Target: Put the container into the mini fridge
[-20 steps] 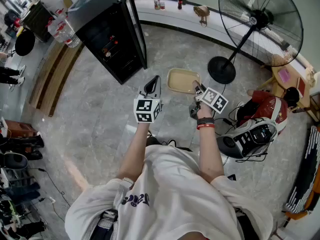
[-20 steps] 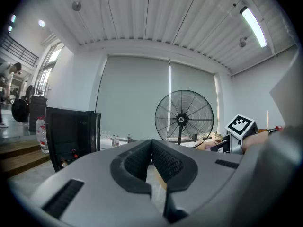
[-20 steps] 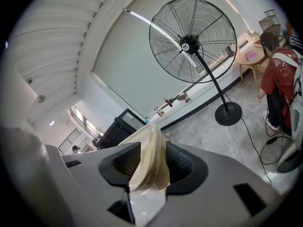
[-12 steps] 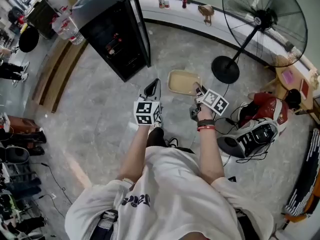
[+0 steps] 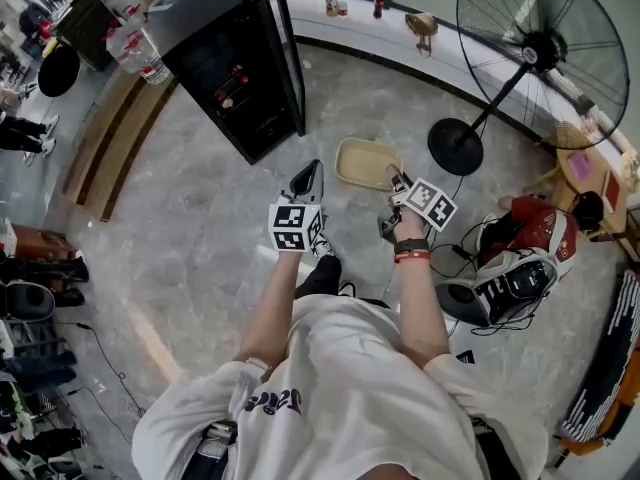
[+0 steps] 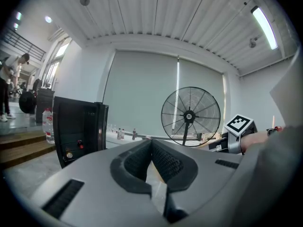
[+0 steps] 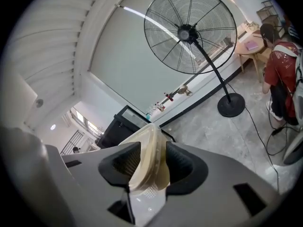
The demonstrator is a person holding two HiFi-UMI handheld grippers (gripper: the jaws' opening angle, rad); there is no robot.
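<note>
Lighting is bright and even in all views. A ceiling strip light (image 6: 263, 25) burns out to white in the left gripper view; daylight glares at a window (image 6: 53, 65). The polished floor (image 5: 200, 228) shows soft sheen and weak shadows. Both gripper views bulge heavily, corners black. Nearest foreground is slightly soft.

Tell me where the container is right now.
In the head view the container is just right of centre, gripped by the right gripper, with the black mini fridge up-left of it and the fan base to its right.
</note>
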